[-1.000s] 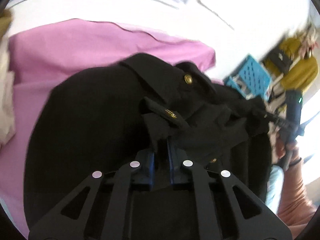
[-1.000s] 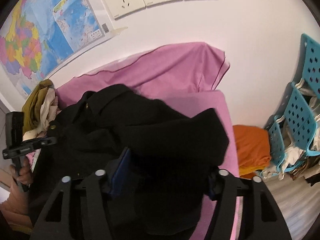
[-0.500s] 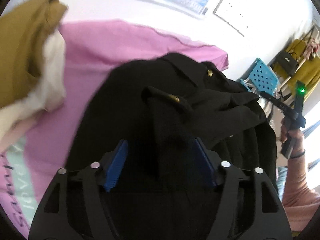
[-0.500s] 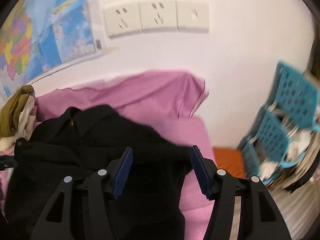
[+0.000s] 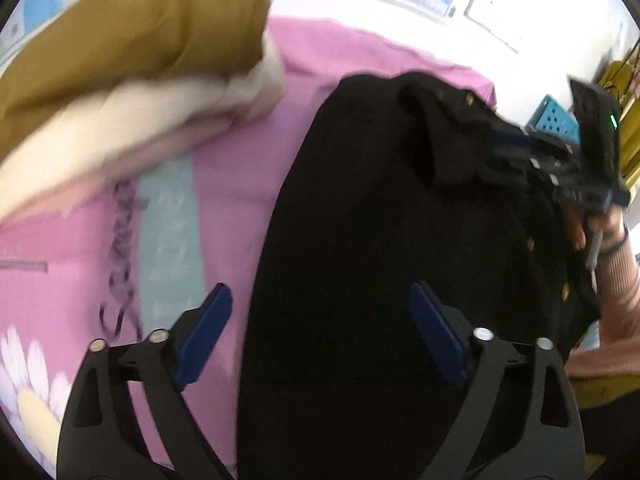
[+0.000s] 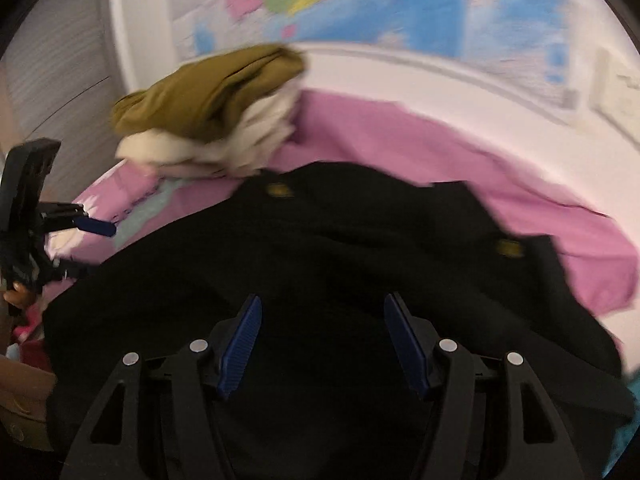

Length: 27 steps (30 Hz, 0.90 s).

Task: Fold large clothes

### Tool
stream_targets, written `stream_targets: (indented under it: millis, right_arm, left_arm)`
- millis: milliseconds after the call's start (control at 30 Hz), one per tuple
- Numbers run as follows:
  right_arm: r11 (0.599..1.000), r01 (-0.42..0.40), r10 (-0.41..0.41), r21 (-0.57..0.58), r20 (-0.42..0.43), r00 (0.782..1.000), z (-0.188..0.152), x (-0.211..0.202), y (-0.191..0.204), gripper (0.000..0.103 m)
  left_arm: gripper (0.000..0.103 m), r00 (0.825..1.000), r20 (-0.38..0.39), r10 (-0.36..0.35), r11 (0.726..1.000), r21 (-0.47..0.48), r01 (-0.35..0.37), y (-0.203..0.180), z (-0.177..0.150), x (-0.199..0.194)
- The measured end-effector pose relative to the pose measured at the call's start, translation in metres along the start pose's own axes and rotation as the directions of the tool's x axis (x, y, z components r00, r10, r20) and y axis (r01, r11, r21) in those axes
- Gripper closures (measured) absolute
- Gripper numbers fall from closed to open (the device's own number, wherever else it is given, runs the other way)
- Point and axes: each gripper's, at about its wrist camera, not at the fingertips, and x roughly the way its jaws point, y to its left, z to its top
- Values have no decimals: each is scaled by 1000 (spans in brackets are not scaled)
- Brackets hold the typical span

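A black coat (image 5: 360, 260) with gold buttons lies bunched on the pink bed sheet (image 5: 224, 184). My left gripper (image 5: 320, 320) hovers over the coat's left edge. Its jaws are opening wide and the blue pads (image 5: 208, 328) touch nothing. The right gripper (image 6: 322, 332) hangs above the middle of the coat (image 6: 320, 248). Its jaws are opening too, with cloth lying below them and no grip on it. In the left wrist view the right gripper (image 5: 560, 160) shows at the coat's far right. In the right wrist view the left gripper (image 6: 92, 226) shows at the left edge.
A stack of folded clothes (image 5: 132, 72), mustard on top of cream, sits on the sheet left of the coat, by the wall. A map (image 6: 400, 12) hangs on the wall behind. A blue plastic chair (image 5: 556, 120) stands past the bed's right end.
My left gripper let go of the coat's fold, opened wide and swung left toward the folded stack. The right gripper rolled and swung left, from the sockets and chair to the map.
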Motion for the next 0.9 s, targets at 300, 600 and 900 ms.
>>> stream_targets:
  millis: [300,600,900]
  right_arm:
    - [992,74,-60,105,-134,989,-15,31,-25,48]
    - [989,44,-32,140,-83,996,-27,-8,-9,45]
    - [987,-154,152,46,35,988,-5,-43,46,42]
  left_arm:
    - [7,997,-62,-55,998,39,57,16,-52,-3]
    - [98,998,-45,-52,999,-2,52,18,-45,-10]
    - [98,984,176,-28,1000,-4,29,26,19,-86]
